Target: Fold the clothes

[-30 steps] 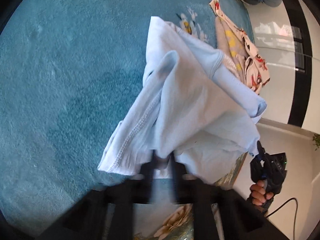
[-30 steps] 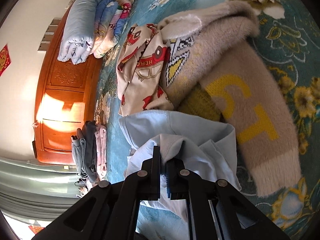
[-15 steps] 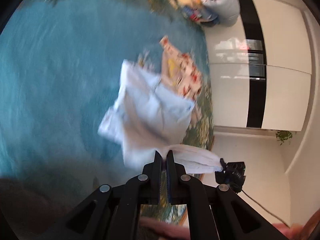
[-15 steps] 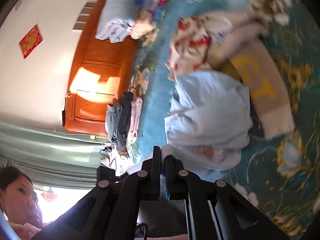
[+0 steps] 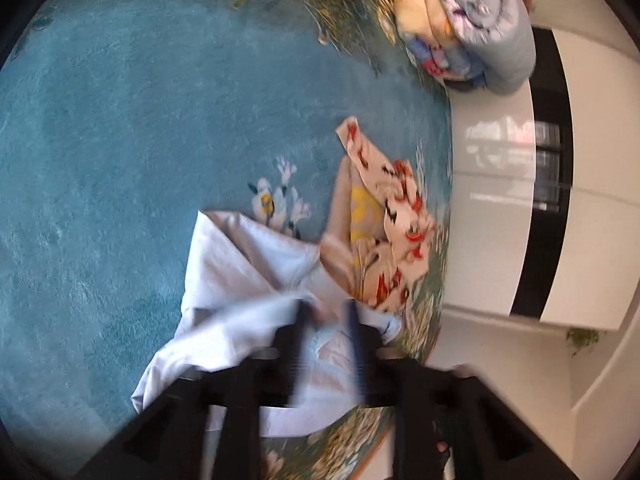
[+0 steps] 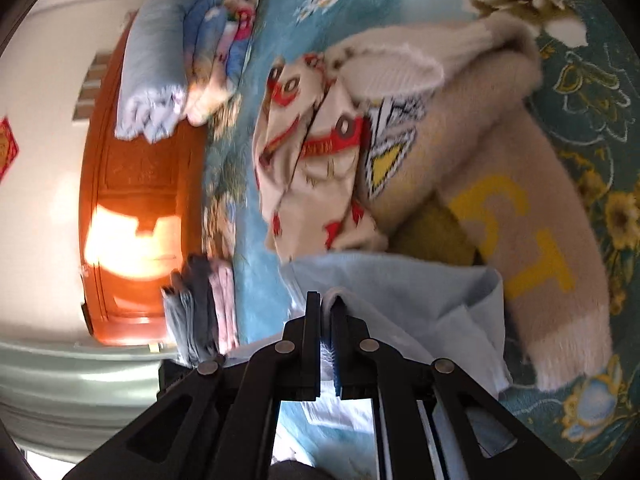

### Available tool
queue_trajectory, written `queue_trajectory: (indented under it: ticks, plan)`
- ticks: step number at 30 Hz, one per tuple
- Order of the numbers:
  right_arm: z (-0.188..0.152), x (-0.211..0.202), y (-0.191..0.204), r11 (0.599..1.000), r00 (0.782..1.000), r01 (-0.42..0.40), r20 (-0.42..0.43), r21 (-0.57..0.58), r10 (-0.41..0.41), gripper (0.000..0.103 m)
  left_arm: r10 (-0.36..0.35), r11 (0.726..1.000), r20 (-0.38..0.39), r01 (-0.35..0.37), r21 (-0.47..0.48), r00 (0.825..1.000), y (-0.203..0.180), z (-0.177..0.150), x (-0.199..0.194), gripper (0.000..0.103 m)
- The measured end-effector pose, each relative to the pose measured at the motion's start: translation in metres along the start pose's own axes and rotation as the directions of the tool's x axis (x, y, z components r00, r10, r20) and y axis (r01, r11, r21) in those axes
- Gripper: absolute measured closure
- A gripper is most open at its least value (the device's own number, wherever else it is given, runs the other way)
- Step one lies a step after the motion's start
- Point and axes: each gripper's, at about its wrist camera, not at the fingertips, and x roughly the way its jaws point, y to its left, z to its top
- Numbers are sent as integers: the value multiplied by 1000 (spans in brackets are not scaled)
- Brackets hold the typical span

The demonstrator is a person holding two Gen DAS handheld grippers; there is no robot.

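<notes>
A light blue garment [image 5: 240,264] lies crumpled on the teal bed cover [image 5: 120,120], near the bed's edge. My left gripper [image 5: 327,312] hovers over it with its jaws opening; the blurred fingers stand apart and the cloth lies loose below them, not pinched. In the right wrist view my right gripper [image 6: 326,300] is shut on a raised fold of the same blue garment [image 6: 400,280].
A beige fleece top with yellow letters [image 6: 520,216] and a cream garment with red prints [image 6: 316,152] lie just beyond the blue one. Rolled quilts [image 5: 480,20] sit by the wooden headboard [image 6: 132,184]. A small stack of folded clothes [image 6: 204,304] lies near it. A white wardrobe [image 5: 500,220] stands past the bed edge.
The left gripper's jaws have parted and released the blue cloth, which has dropped onto the bed. The right gripper lifted and came back down, still pinching its fold.
</notes>
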Motion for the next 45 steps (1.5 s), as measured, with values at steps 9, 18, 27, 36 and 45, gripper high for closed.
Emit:
queue_trajectory:
  ticks: [9,18,27,36,45]
  plan:
    - [-23,-28,-38,998,992,58,113,4,-58,47,144,990,-10,-144,-2,990,81,-62,-16,39]
    - [-116,3,-110,977,973,211,-94,-32,-213,47,152,981,-48,-156,-112,987,129,-89,14,41]
    - [-121,25,-117,989,991,132,-21,63,-131,80,187,973,1,-185,-138,982,132,-94,18,86]
    - [-127,-20,-42,988,993,113,49,-103,-108,99,148,988,129,-151,15,981,77,-103,-45,100]
    - [-192,-29,-97,970,966,241,-84,-40,-244,100,351,934,60,-345,-88,934,142,-122,-71,102]
